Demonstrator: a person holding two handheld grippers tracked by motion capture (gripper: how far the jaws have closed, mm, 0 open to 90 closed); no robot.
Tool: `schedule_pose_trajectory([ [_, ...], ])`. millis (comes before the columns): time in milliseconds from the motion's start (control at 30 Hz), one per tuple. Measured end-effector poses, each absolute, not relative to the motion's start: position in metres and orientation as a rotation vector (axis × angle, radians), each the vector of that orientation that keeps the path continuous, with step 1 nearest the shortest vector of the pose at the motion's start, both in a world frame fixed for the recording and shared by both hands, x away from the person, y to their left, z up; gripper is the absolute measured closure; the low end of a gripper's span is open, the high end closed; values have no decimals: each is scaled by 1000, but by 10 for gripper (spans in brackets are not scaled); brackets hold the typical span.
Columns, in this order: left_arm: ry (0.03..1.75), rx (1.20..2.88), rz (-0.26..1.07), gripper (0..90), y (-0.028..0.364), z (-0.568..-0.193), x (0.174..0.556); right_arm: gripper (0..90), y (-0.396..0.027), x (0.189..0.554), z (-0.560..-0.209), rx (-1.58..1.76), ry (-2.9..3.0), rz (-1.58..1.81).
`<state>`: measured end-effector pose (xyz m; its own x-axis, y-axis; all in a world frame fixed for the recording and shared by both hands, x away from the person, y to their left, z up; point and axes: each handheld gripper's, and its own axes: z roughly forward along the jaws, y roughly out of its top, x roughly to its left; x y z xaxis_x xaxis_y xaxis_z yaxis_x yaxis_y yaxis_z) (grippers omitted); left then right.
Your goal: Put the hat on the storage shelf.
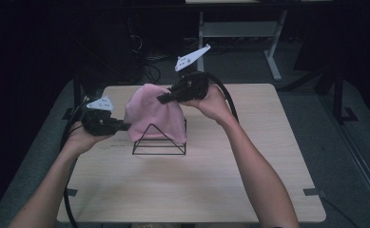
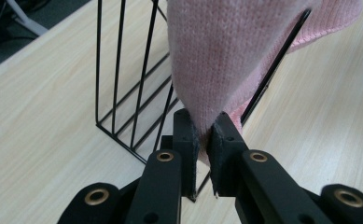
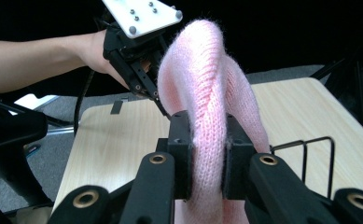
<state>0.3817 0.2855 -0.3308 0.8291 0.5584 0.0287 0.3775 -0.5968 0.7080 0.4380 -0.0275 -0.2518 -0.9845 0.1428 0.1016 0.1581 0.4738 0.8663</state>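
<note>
Your left gripper (image 1: 123,126) has its jaws pinched tight on the lower left corner of the pink knitted cloth (image 1: 153,114); in the left gripper view the knit (image 2: 226,51) narrows into a point right where the pads meet, just above the tabletop. Moving right, the cloth is spread like a tent over the black wire rack (image 1: 160,140), which stands near the middle of the wooden table (image 1: 192,190). Most of the fabric already hangs down the front of the frame, and the rack's lower bars are bare beneath it. Further right, your right gripper (image 1: 166,98) clamps a thick fold of the cloth (image 3: 207,93) near the top, above the rack.

By the look of it, the draping is well along: the cloth sits on the rack. What seems left is to settle the raised fold, even out the left corner, and release both grips.
</note>
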Motion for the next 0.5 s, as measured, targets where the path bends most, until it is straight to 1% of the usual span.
schedule_pose_trajectory([
  [133,677,2306,334,822,284,-336,381,765,-24,438,-259,-275,-2686,-1550],
  [500,708,2339,306,822,290,-354,382,759,-17,437,-280,-287,-2695,-1470],
])
